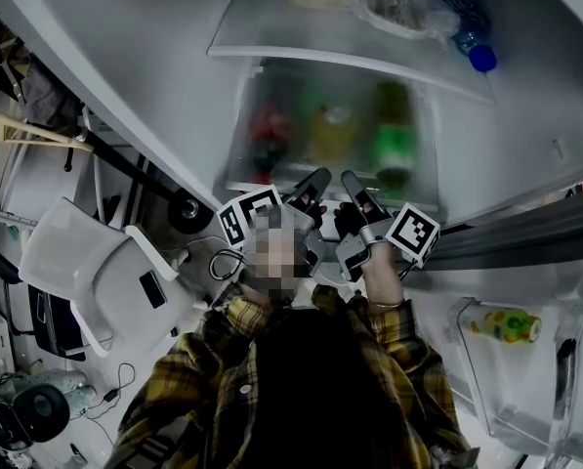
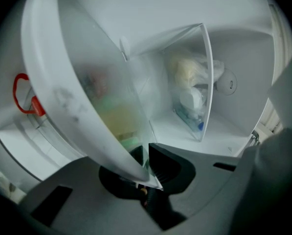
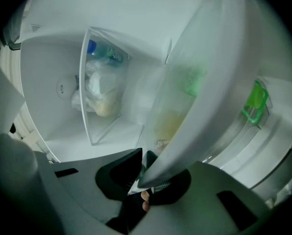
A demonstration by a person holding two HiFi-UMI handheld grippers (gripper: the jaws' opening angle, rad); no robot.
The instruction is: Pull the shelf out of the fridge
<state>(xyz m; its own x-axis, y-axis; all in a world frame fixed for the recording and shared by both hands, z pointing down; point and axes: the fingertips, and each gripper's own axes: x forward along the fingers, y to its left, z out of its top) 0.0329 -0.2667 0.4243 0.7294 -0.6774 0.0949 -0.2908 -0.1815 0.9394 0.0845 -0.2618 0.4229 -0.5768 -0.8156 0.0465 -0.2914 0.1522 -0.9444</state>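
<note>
Yellow-and-dark plaid shirt (image 1: 223, 360), thin bracelet (image 1: 387, 304); the left tool (image 1: 313, 186) and right tool (image 1: 357, 190) are dark grey with black-and-white marker cubes.

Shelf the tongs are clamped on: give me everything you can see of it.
The shelf is a frosted, translucent pane with a smooth white front rim, plastic by the look. Blurred red, yellow and green shapes show through it. It sits inside the fridge, under another shelf. The left tongs and right tongs are both shut on its front edge, side by side. How far out it is cannot be told.
</note>
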